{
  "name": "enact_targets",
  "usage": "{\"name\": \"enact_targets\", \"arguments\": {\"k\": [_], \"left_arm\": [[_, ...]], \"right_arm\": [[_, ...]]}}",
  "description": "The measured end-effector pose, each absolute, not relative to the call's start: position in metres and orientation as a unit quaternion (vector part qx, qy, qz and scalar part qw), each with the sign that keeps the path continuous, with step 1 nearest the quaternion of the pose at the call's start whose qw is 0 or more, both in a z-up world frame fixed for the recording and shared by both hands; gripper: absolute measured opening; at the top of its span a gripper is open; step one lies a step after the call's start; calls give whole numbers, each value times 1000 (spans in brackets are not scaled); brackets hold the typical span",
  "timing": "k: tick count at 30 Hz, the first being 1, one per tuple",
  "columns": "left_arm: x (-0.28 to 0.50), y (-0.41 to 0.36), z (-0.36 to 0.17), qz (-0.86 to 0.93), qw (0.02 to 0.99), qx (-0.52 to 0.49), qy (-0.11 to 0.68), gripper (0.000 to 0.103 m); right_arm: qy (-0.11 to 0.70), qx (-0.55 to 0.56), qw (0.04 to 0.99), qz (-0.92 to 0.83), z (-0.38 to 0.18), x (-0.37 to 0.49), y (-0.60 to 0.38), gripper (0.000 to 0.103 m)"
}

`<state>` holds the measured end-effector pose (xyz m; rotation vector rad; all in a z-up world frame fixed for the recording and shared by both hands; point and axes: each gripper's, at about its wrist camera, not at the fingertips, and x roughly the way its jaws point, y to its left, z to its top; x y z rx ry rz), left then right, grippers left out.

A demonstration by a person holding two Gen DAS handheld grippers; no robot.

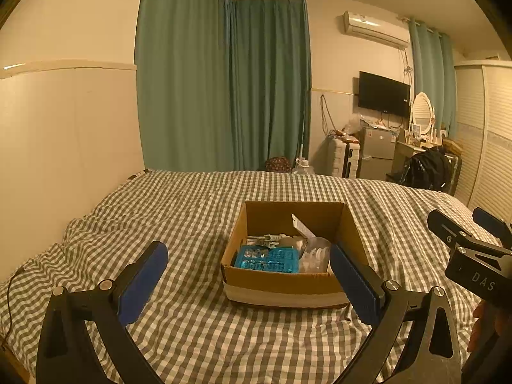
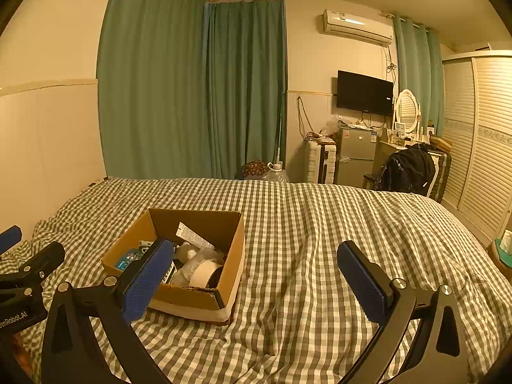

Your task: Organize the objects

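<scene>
An open cardboard box (image 1: 350,227) (image 2: 235,256) rests on the checked bed cover. Inside it lie a blue blister pack (image 1: 267,259) (image 2: 126,260), a white clip-like piece (image 1: 270,238), clear plastic bags (image 1: 315,252) (image 2: 195,256), a white carton leaning on the back wall (image 1: 302,225) (image 2: 193,236) and a roll of tape (image 2: 208,275). My left gripper (image 1: 248,283) hovers open just in front of the box, nothing between its blue pads. My right gripper (image 2: 256,275) is open and empty too, to the right of the box, its left pad overlapping the box's near edge in view.
The grey-and-white checked bed (image 1: 192,211) (image 2: 320,224) spreads all around the box. Green curtains (image 1: 224,80), a wall TV (image 1: 384,92), a small fridge (image 1: 376,152), a dresser with an oval mirror (image 1: 422,112) and a louvred wardrobe (image 2: 480,128) stand beyond. A hand (image 1: 483,323) shows at right.
</scene>
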<state>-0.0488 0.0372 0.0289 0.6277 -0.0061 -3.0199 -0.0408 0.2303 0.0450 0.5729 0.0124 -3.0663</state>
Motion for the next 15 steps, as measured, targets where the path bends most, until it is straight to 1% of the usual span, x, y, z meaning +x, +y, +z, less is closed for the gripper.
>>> {"name": "enact_targets", "arguments": {"k": [10,15], "left_arm": [[-47,37,29,-978,35,204,-6,103],[-46,35,28,-979,29,203,7,103]], "right_arm": [[1,188,15,-982,43,-41,230,103],[0,190,14,-982,43,-42,231,103]]}}
